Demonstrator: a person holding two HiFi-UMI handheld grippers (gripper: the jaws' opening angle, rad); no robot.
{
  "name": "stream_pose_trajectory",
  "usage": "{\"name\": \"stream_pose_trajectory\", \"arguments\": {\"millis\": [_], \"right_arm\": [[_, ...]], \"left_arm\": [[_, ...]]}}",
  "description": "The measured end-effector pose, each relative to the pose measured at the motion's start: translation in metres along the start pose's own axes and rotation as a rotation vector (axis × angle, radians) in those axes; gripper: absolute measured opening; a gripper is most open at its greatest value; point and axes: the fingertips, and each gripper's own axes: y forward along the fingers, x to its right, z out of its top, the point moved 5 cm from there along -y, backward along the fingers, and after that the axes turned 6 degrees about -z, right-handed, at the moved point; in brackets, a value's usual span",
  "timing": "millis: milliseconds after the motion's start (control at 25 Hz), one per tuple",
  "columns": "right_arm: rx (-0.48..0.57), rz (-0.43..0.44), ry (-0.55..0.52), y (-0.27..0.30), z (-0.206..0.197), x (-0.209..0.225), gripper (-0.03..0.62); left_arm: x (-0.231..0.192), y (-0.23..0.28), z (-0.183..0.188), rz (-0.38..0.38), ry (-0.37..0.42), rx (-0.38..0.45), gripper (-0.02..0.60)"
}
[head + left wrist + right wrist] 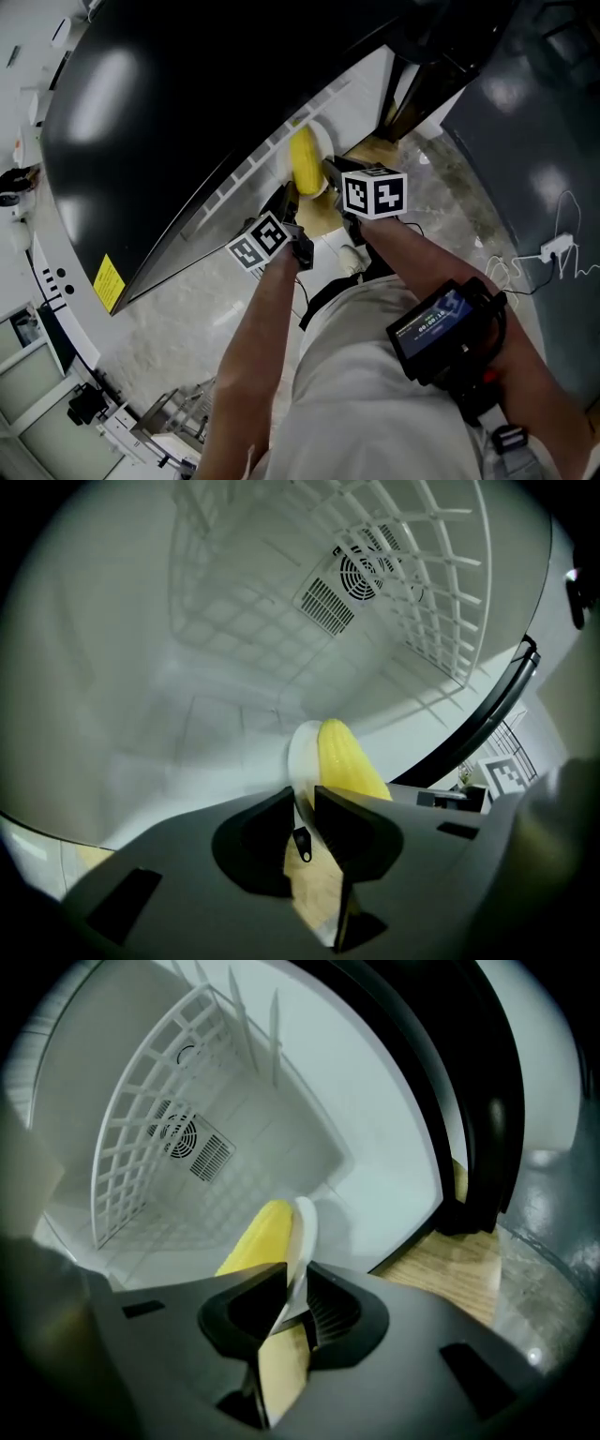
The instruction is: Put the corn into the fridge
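A yellow corn cob [303, 159] lies on a white plate [323, 142] held at the mouth of the open fridge [246, 178]. My left gripper [287, 199] is shut on the plate's near rim [302, 750], with the corn [349, 761] just right of its jaws [302, 801]. My right gripper [330, 174] is shut on the opposite rim [303, 1232], the corn [253, 1237] lying to its left, its jaws [294, 1294] clamped on the thin edge. Both point into the white fridge interior.
White wire racks [427, 583] [141, 1138] line the fridge, with a round fan vent [361, 569] in the back wall. The fridge's black outer panel [178, 103] and black door seal [469, 1101] border the opening. Wooden flooring [459, 1274] and a dark grey cabinet [534, 141] lie to the right.
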Motion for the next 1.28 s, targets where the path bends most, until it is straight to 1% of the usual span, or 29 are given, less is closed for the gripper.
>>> {"name": "stream_pose_trajectory", "arguments": {"millis": [160, 320, 480, 680, 960, 1280], "right_arm": [[0.019, -0.007, 0.029, 0.01, 0.003, -0.002, 0.067], [0.025, -0.027, 0.044, 0.019, 0.004, 0.0, 0.067], [0.039, -0.056, 0.069, 0.027, 0.009, 0.003, 0.067], [0.041, -0.068, 0.055, 0.037, 0.011, -0.002, 0.067], [0.054, -0.089, 0.036, 0.049, 0.016, -0.008, 0.067], [0.076, -0.102, 0.024, 0.054, 0.031, -0.007, 0.067]], "left_arm": [[-0.003, 0.005, 0.01, 0.028, 0.021, 0.025, 0.071], [-0.01, 0.014, 0.015, 0.055, 0.033, 0.028, 0.071], [-0.013, 0.025, 0.022, 0.064, 0.052, 0.037, 0.071], [-0.022, 0.03, 0.03, 0.096, 0.072, 0.045, 0.071], [-0.027, 0.037, 0.042, 0.141, 0.156, 0.045, 0.071], [-0.023, 0.048, 0.055, 0.177, 0.199, 0.079, 0.071]]}}
